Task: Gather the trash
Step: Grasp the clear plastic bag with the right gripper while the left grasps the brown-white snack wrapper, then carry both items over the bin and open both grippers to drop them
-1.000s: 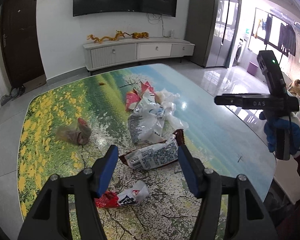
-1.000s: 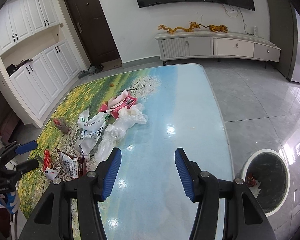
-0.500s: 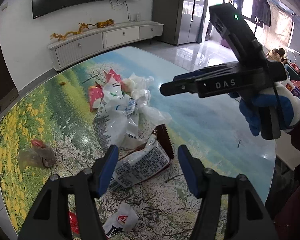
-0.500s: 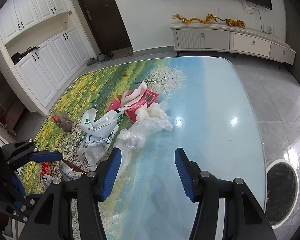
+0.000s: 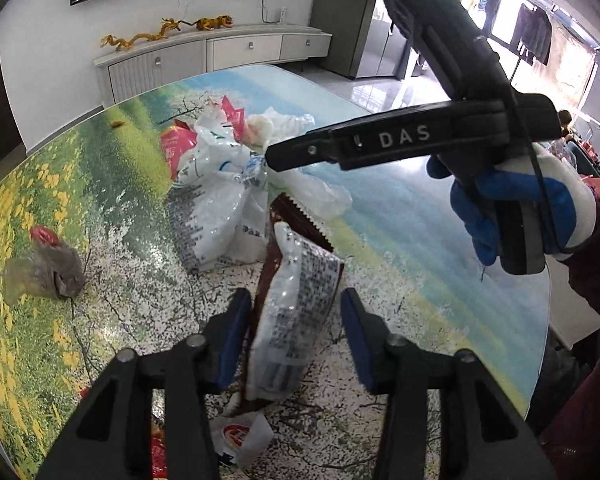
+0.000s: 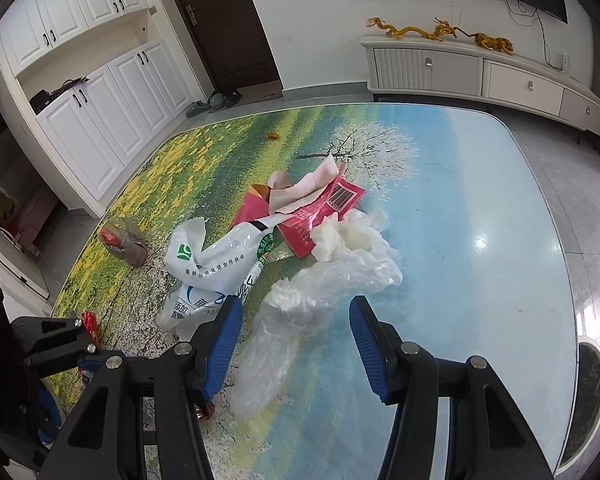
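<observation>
Right now my left hand-held gripper [image 5: 296,334] has its blue pads spread wide on either side of a brown-and-silver snack wrapper [image 5: 296,304] lying on the tabletop [image 5: 420,240]; whether the left pad touches the wrapper's edge I cannot tell, and the right pad stands apart from it. The wrapper's near end is cut off behind my gripper's frame. Beyond it sits a white printed plastic bag [image 5: 216,208], which hides most of a red packet [image 5: 176,148]. A small red-and-white wrapper [image 5: 240,436] is half covered by my left finger. Off to the left lies a crumpled brownish bag [image 5: 44,268] with something red inside, too blurred to name.

My right hand-held gripper [image 6: 296,340] is also wide, holding nothing, with a clear plastic bag [image 6: 312,300] between its fingers; its lower end blends into the glossy tabletop. At the right edge a round bin [image 6: 592,400] on the floor is mostly cropped.
</observation>
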Action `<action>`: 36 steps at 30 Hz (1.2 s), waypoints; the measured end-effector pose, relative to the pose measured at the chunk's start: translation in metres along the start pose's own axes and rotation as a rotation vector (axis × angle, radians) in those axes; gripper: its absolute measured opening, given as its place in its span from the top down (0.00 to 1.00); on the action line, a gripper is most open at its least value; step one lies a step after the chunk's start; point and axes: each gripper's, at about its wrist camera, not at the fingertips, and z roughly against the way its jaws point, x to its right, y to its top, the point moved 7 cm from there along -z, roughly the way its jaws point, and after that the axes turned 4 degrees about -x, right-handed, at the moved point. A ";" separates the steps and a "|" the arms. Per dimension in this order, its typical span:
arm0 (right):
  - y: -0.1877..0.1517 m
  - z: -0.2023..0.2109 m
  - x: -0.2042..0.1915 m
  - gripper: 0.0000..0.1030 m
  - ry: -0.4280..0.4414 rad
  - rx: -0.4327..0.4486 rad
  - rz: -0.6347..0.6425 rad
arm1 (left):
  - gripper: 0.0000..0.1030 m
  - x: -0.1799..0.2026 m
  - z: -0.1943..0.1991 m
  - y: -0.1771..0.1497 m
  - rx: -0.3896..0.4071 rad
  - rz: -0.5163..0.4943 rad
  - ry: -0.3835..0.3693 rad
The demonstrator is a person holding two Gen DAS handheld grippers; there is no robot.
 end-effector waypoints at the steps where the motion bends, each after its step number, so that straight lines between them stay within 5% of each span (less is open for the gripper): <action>1: 0.000 -0.002 0.000 0.48 -0.002 -0.002 0.001 | 0.64 0.000 0.000 -0.001 0.000 0.004 -0.002; 6: -0.001 -0.010 0.001 0.64 -0.003 -0.014 0.002 | 0.75 0.001 0.000 -0.002 0.005 0.028 0.014; 10: -0.009 -0.004 0.004 0.67 0.023 -0.009 -0.009 | 0.83 0.000 0.001 -0.002 0.008 0.047 0.021; 26: -0.066 0.062 0.030 0.67 0.015 0.040 -0.058 | 0.84 0.036 0.029 -0.006 0.057 0.046 0.065; 36: -0.085 0.106 0.067 0.67 -0.024 0.121 -0.138 | 0.84 0.062 0.033 0.018 0.070 0.045 0.097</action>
